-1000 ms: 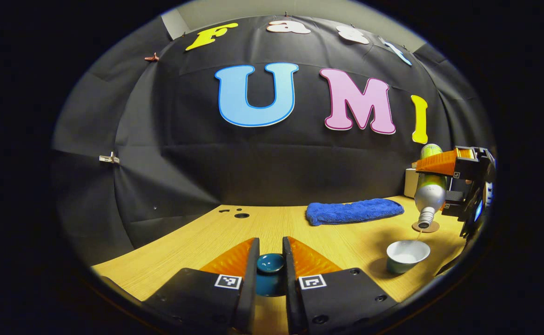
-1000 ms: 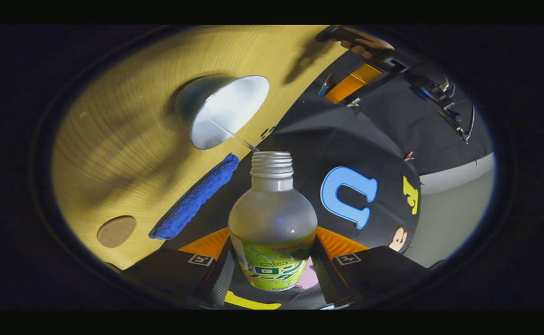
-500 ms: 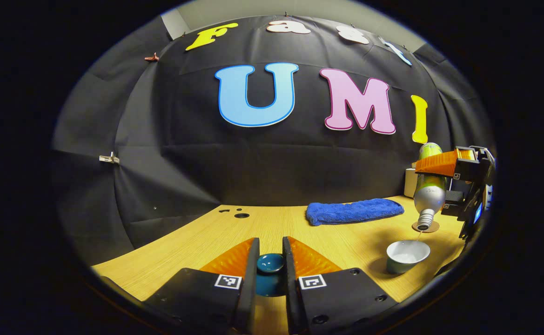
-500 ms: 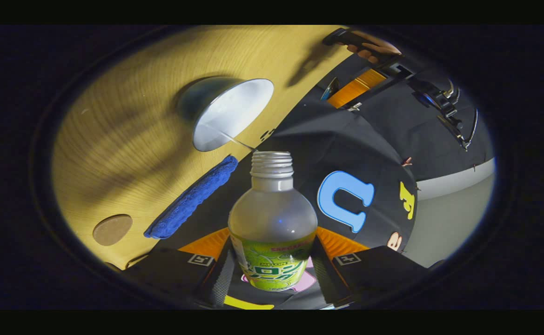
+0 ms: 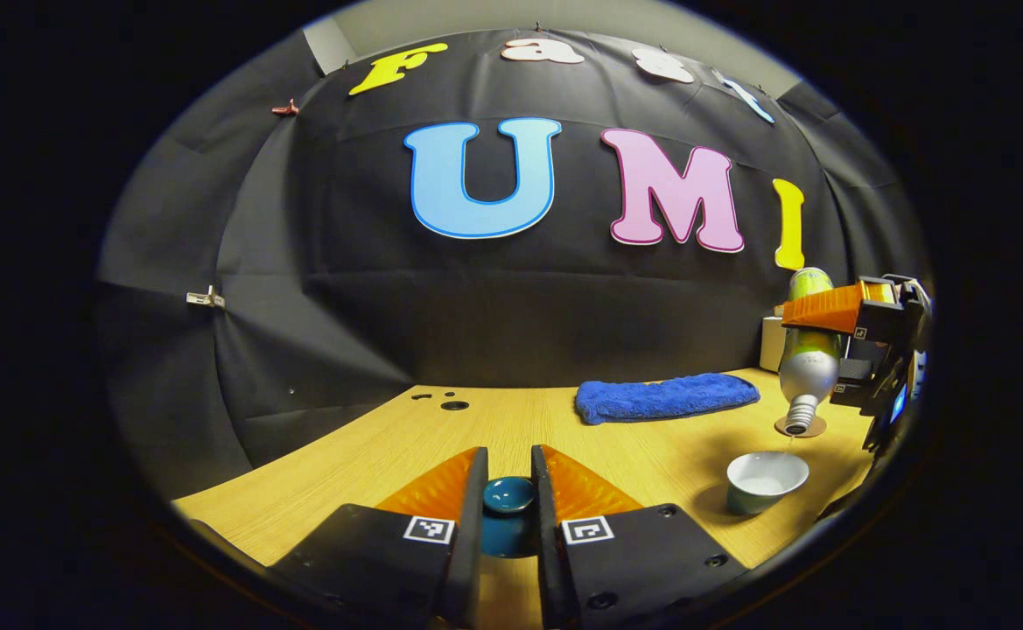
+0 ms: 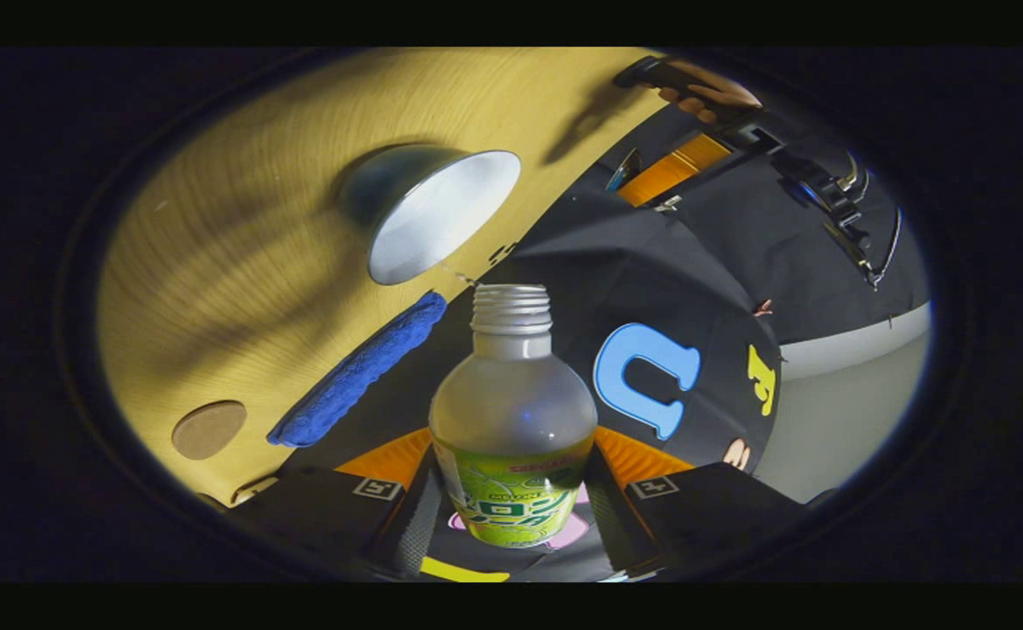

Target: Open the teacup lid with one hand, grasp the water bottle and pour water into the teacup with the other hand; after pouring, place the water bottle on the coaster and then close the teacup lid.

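My left gripper is shut on the dark teal teacup lid, held just above the wooden table. At the right, the open teacup stands white inside. Above it my right gripper holds the water bottle tipped mouth down. In the right gripper view the bottle sits between my right gripper fingers, neck pointing away, with only a faint trickle toward the teacup. The round brown coaster lies beyond the cup; in the left gripper view the coaster shows behind the bottle mouth.
A folded blue towel lies along the back of the table, also seen as the towel in the right gripper view. A white box stands at the far right by the wall. A hand holds the left gripper there.
The stream from the bottle to the cup has thinned to a faint trickle. The bottle has tipped back slightly. The left gripper with the lid has stayed still.
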The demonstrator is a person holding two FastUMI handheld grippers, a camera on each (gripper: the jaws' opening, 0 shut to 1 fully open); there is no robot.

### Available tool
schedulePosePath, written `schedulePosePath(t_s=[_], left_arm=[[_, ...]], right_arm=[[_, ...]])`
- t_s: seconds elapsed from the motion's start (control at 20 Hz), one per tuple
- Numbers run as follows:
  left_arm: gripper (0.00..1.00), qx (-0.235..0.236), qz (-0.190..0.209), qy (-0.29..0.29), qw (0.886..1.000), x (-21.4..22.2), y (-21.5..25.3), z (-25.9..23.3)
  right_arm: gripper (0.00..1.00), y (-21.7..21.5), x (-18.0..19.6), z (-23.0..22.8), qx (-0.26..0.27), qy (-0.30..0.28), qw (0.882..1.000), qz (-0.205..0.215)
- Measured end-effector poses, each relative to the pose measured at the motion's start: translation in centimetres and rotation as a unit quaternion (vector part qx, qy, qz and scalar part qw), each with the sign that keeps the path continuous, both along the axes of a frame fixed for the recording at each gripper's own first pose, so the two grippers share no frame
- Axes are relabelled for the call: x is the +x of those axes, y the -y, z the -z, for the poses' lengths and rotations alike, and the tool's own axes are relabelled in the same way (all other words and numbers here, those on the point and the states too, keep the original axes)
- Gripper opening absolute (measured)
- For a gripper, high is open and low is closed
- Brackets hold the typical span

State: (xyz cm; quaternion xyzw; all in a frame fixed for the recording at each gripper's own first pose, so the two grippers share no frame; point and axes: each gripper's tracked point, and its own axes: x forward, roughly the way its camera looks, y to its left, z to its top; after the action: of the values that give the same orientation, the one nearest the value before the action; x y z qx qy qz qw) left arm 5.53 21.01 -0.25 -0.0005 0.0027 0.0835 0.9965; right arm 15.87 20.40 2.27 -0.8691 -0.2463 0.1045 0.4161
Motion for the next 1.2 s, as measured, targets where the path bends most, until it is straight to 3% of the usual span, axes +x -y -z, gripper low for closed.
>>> schedulePosePath(t_s=[0.5, 0.8, 0.9, 1.0, 1.2], left_arm=[[0.31, 0.000, 0.000, 0.000, 1.000, 0.0, 0.0, 0.1], [0.31, 0.000, 0.000, 0.000, 1.000, 0.0, 0.0, 0.1], [0.31, 0.000, 0.000, 0.000, 1.000, 0.0, 0.0, 0.1], [0.31, 0.000, 0.000, 0.000, 1.000, 0.0, 0.0, 0.1], [0.31, 0.000, 0.000, 0.001, 1.000, 0.0, 0.0, 0.1]], right_arm=[[0.78, 1.7, 0.1, -0.9, 0.042, -0.011, 0.999, 0.017], [0.78, 4.7, -0.1, -1.6, 0.144, -0.055, 0.986, 0.057], [0.79, 6.5, -0.1, -1.7, 0.204, -0.080, 0.972, 0.081], [0.79, 8.0, -0.3, -2.2, 0.280, -0.109, 0.949, 0.095], [0.79, 10.4, -0.6, -2.5, 0.434, -0.185, 0.872, 0.132]])
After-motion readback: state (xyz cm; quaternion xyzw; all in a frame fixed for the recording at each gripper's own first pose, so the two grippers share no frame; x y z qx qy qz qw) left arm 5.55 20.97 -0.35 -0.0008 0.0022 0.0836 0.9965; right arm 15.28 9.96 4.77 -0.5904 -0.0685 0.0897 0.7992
